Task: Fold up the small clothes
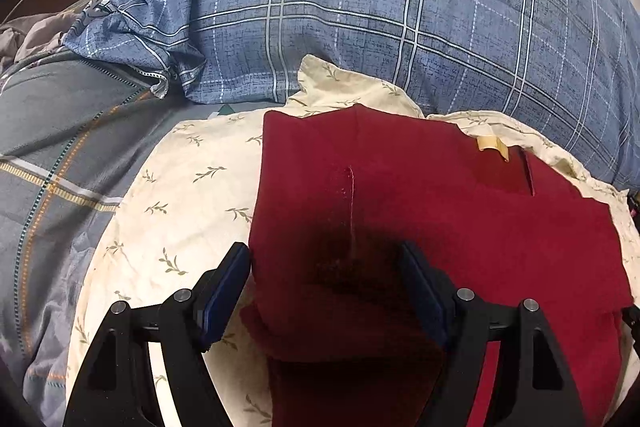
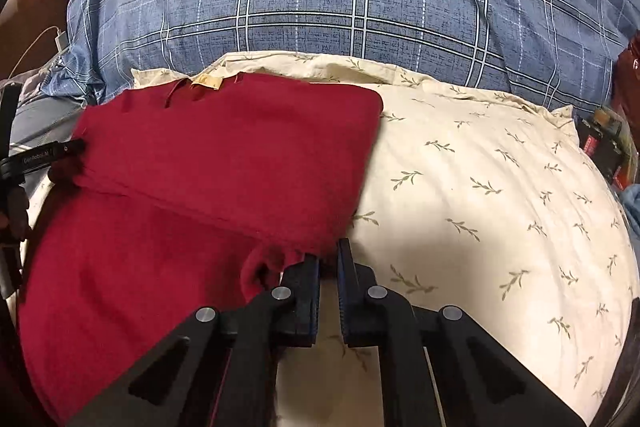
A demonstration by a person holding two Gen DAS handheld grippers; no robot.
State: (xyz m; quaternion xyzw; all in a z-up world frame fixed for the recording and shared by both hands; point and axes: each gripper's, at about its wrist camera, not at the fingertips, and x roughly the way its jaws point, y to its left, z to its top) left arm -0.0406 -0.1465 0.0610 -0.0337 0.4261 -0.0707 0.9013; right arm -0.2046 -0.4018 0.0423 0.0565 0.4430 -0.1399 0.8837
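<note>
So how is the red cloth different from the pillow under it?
The red cloth is plain dark red; the pillow is cream with little green sprigs. The cloth lies flat and thin, folded over itself; the pillow is puffy and rounded. The pillow is wider, showing around the cloth. Both are soft fabric.

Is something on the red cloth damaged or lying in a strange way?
Nothing looks damaged. The red garment lies on the cream leaf-print pillow, with one part folded over the rest. Its folded edge near the right gripper is a little bunched. A thin pale line runs down the cloth, perhaps only a crease.
</note>
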